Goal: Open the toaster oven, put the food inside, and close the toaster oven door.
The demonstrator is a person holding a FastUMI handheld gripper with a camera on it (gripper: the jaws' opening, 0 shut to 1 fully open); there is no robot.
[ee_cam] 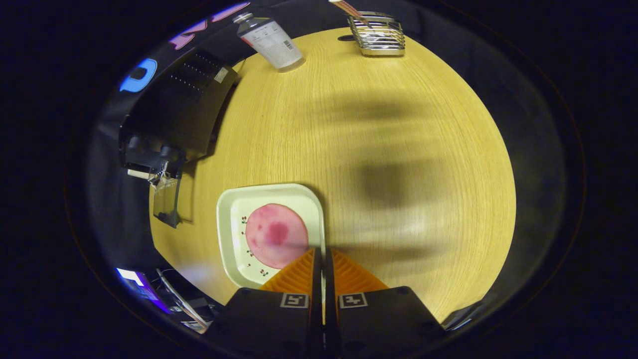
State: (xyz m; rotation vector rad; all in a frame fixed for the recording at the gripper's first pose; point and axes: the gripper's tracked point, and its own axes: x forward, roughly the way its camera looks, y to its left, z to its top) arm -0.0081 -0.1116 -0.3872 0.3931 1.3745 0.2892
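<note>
Fingers (323, 254) of the gripper (323, 255) sit at the bottom middle of the frame, drawn tight together with only a thin slit between them. The right rim of the plate seems to run straight into that slit, though whether the 2 fingers actually press on it I cannot tell, since the rim vanishes between them.

Just ahead of the fingers and a little left lies the plate (234, 209), a pale square dish with rounded corners and small printed cherries along its left side. On it rests the food (275, 235), 1 round pink slice with darker red patches, its lower right edge touching the left finger's tip.

Beyond the plate the yellow wooden desk (398, 124) spreads across the middle of the frame, with soft blurred shadows over its right half.

At the upper left stands the toaster oven (179, 109), a black box seen from above. Its glass door (167, 202) hangs open, hinged down toward the left of the plate, well apart from it.

At the top of the frame, a clear bottle (271, 42) with a label stands near the oven's far corner. Farther right, a wire rack (378, 34) sits at the desk's far edge, with a striped stick (349, 7) leaning in it.
</note>
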